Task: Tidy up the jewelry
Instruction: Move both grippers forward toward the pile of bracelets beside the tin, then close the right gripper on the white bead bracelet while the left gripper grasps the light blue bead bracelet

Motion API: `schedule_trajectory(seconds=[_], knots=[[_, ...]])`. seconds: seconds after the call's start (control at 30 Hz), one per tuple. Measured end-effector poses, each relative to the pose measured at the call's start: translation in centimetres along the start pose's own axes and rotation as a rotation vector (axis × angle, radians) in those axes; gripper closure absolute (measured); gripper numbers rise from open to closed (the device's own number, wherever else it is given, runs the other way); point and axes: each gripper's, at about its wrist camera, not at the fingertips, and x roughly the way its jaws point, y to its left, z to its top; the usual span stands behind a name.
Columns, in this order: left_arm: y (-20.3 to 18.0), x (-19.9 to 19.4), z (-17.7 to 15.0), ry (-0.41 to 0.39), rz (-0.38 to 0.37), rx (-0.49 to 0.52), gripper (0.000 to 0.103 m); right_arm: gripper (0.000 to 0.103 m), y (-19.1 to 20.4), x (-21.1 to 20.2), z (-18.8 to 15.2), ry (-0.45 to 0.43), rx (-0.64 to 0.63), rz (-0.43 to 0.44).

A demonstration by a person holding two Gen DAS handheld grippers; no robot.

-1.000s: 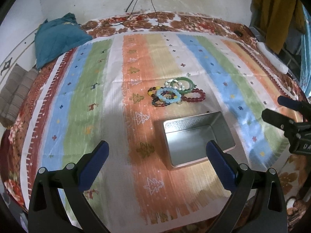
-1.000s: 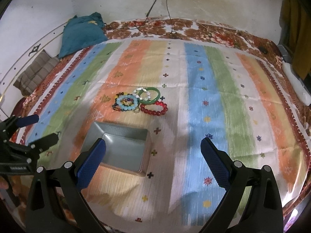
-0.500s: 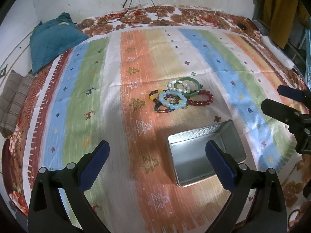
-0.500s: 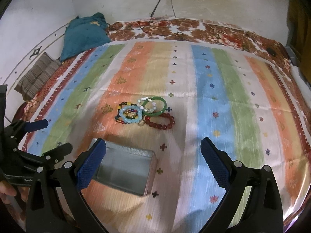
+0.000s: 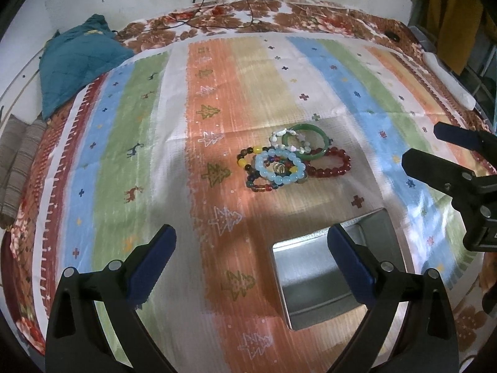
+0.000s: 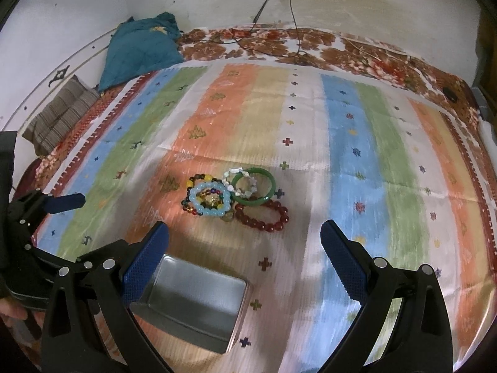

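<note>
A small heap of bracelets lies on the striped cloth: a green bangle point(image 5: 306, 141) point(image 6: 254, 186), a red bead bracelet point(image 5: 330, 164) point(image 6: 262, 216), a pale blue bead bracelet point(image 5: 279, 168) point(image 6: 209, 200), a dark mixed-bead one and a white one. An empty open metal tin point(image 5: 335, 270) point(image 6: 192, 300) stands in front of the heap. My left gripper point(image 5: 251, 248) is open and empty, above the cloth left of the tin. My right gripper point(image 6: 245, 248) is open and empty, just short of the heap; it also shows in the left wrist view point(image 5: 435, 149).
The striped cloth point(image 5: 130, 143) covers a floral bedspread against a white wall. A teal cushion point(image 5: 77, 59) and a folded striped cloth point(image 6: 59, 115) lie at the back left. Cables point(image 6: 279, 6) hang down the wall. A white object point(image 5: 450, 80) lies at the right edge.
Both grippers have moved forward and lower toward the bracelets; the heap looks larger and the tin sits closer to the bottom of both views. Nothing was taken hold of.
</note>
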Motion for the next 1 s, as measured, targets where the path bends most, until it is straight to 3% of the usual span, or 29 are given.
schedule_trajectory(seconds=[1.0], knots=[[1.0,6.6,3.3,0.116,0.015,0.018,0.02,0.004,-1.2,8.2,3.4,0.095,-0.017,-0.008]])
